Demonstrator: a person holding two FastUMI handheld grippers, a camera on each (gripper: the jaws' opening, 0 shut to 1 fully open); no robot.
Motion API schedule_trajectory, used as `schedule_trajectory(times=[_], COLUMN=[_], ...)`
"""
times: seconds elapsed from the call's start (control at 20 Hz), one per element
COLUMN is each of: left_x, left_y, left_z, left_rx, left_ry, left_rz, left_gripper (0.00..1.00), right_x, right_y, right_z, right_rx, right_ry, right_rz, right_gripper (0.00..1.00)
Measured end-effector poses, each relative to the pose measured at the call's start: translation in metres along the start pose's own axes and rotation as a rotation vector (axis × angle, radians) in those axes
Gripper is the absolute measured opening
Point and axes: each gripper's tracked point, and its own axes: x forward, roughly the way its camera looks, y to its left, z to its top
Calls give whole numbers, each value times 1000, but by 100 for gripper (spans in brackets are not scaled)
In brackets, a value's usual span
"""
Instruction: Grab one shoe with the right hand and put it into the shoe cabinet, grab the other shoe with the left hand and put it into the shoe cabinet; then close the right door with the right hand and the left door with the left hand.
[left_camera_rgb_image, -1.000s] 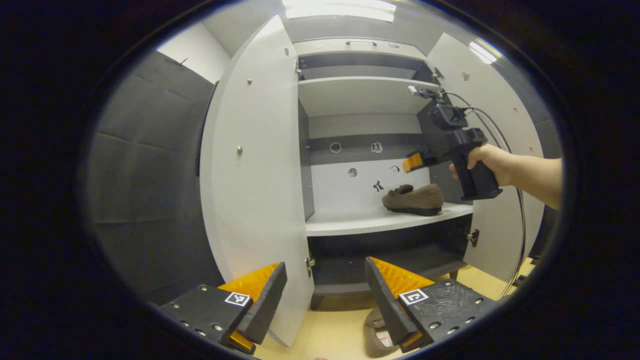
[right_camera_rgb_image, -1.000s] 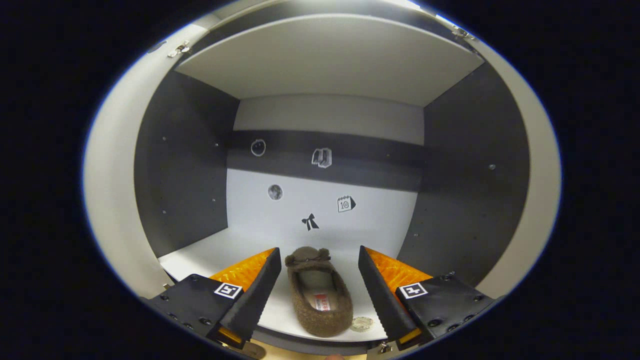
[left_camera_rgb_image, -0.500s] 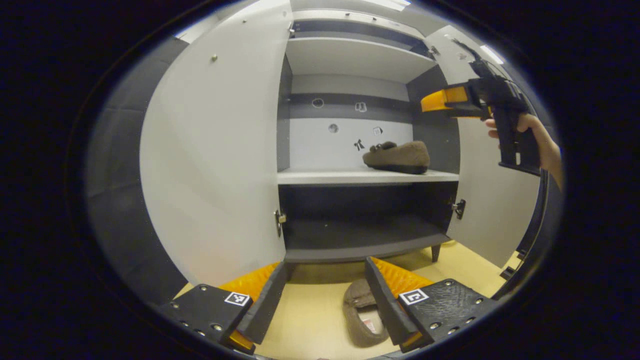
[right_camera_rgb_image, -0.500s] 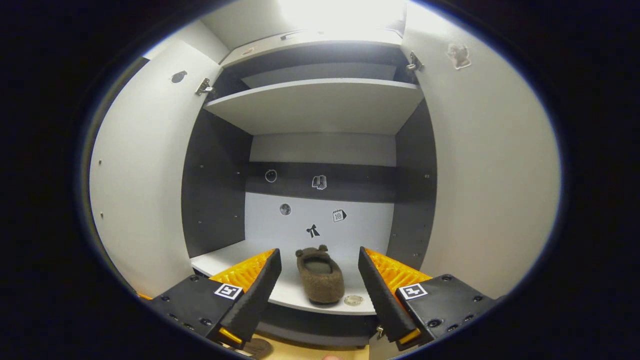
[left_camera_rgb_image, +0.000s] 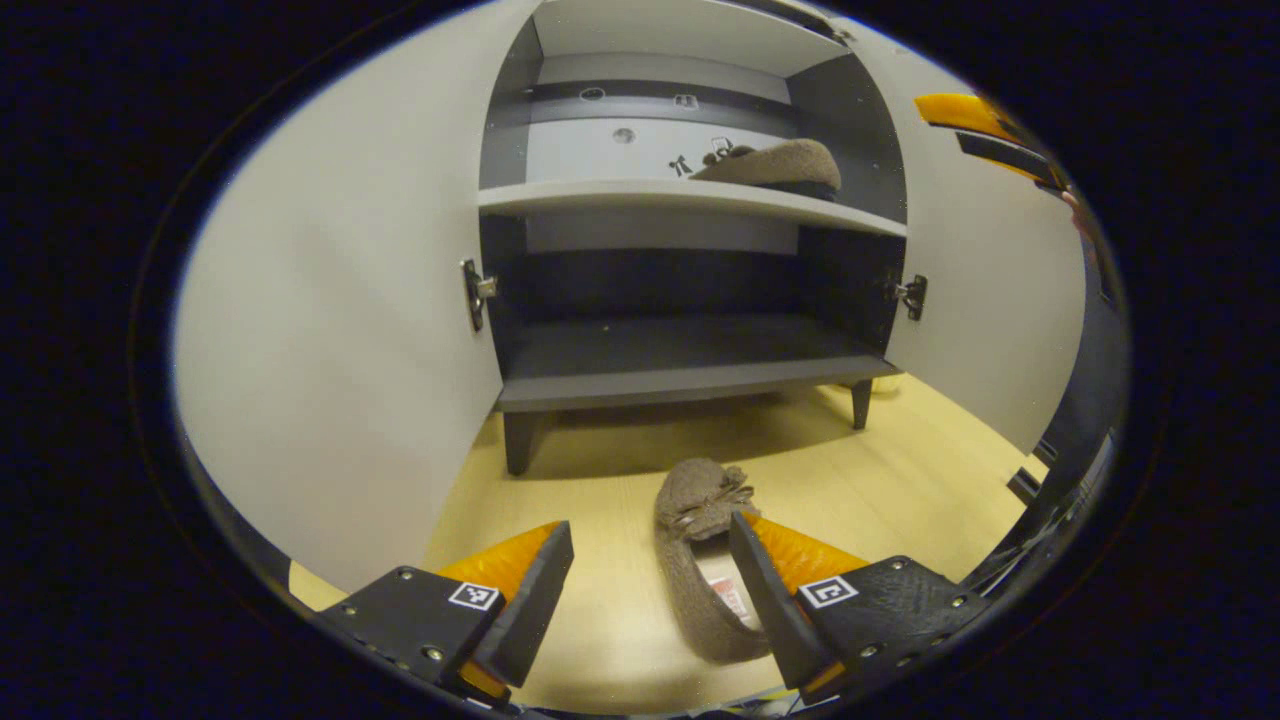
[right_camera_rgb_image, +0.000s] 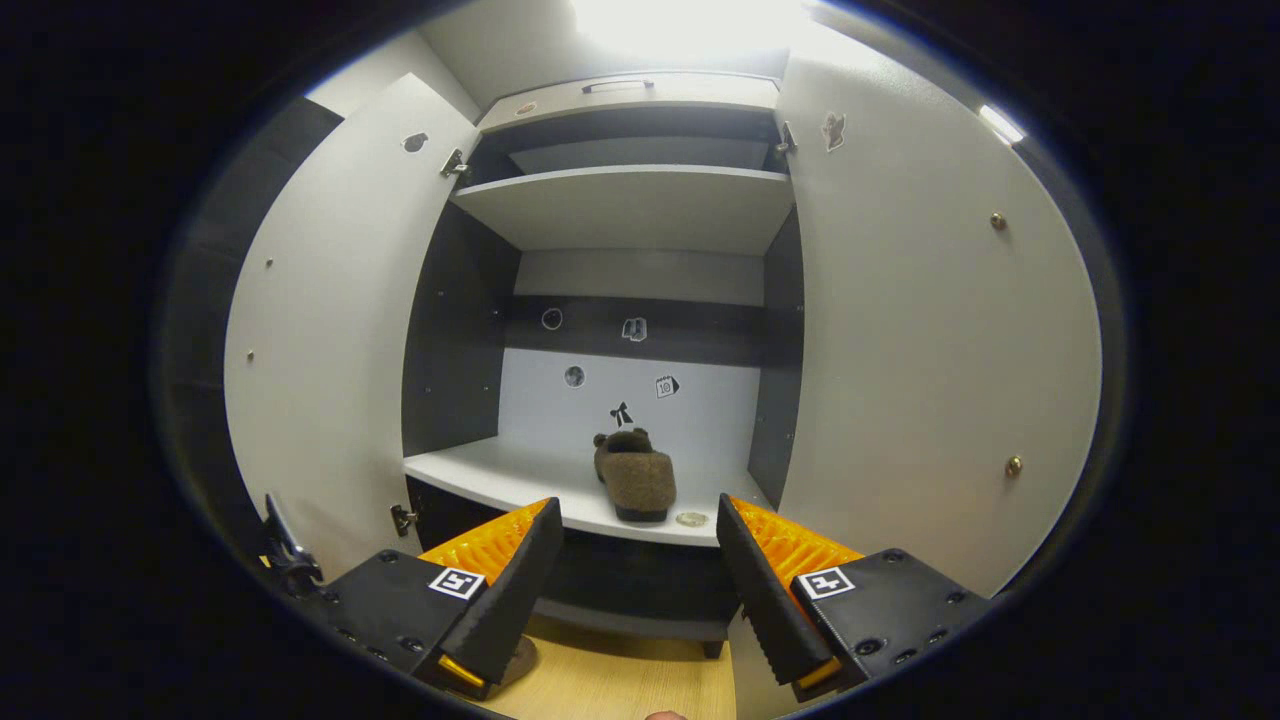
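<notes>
Left gripper view: left tongs low over the wooden floor, fingers apart, gripping nothing. Brown slipper on floor lies between the fingers, toe toward the shoe cabinet, its heel side just beside or partly behind the right-hand finger; cannot tell if touching. Cabinet stands open on short legs. Left door swung wide, right door open too. Dark bottom shelf bare. White middle shelf carries the other slipper, toward its right side, near the dark side wall. Small stickers on the back panel behind it. Right tongs peek in at upper right edge, orange and black, in front of the right door; their state not readable from here.

Right gripper view: right tongs out in front of the cabinet, fingers spread wide, gripping nothing. Slipper sits on the white middle shelf, heel toward camera, toe to the back panel, right of shelf centre. A small round thing lies on the shelf edge just beside the heel; too small to tell what. Both doors open, left door and right door. Upper shelf above. Strip of floor at bottom.
</notes>
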Motion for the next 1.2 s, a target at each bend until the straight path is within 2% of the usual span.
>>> schedule_trajectory(times=[0.35, 0.7, 0.75, 0.85, 0.9, 0.95, 1.0, 1.15, 1.2], left_x=[29, 59, 62, 65, 68, 70, 70, 73, 72], left_y=[2, 3, 4, -1, -1, -5, -12, -12, -13], left_z=[-37, -57, -60, -65, -66, -69, -75, -71, -71], left_rx=[-22, 2, 7, -4, -4, -1, -5, -27, -37], left_ry=[122, 199, 207, 227, 233, 243, 262, 256, 258], left_rz=[-11, 6, 11, -3, -2, -13, -52, -11, -2], left_gripper=[92, 92, 99, 78, 78, 66, 67, 9, 12], right_x=[-40, -70, -72, -77, -80, -82, -85, -94, -97], right_y=[-4, -20, -21, -22, -22, -23, -24, -28, -30], right_z=[-10, -43, -43, -43, -43, -44, -44, -44, -44], right_rx=[14, 66, 77, 80, 70, 58, 48, 43, 45], right_ry=[10, 124, 127, 129, 129, 131, 133, 135, 135], right_rz=[-43, -100, -105, -114, -118, -123, -127, -141, -149], right_gripper=[98, 98, 98, 98, 98, 98, 98, 98, 98])
